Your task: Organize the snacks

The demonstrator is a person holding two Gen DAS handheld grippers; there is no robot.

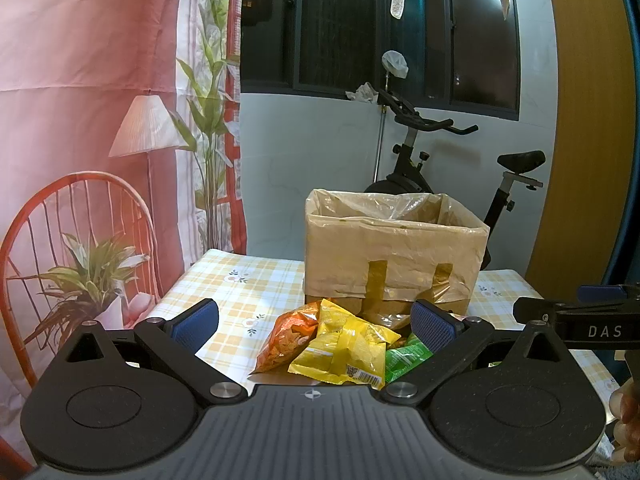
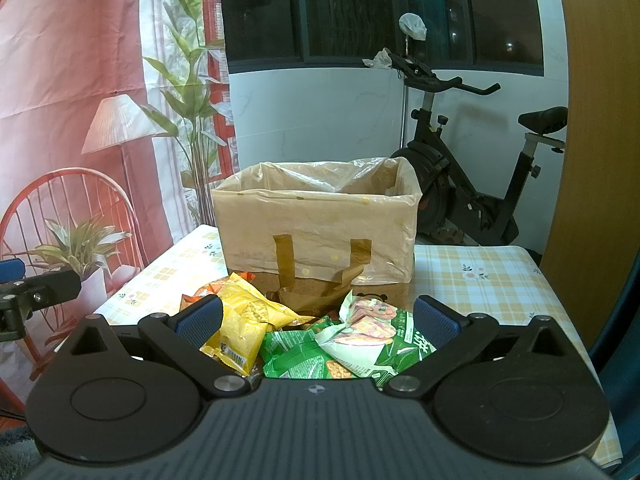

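Blue-padded left tool (image 1: 314,322) and right tool (image 2: 316,322) gape wide, holding nothing.

left gripper (image 1: 314,322): jaws spread wide, empty, left of the box (image 1: 394,252) | right gripper (image 2: 316,320): jaws wide, empty, facing the box front

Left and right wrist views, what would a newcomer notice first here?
First, the bright pile of snack bags at the near table edge: an orange bag, a yellow bag and green bags. Behind it stands a plastic-lined cardboard box. Both the left gripper and right gripper are open, empty.
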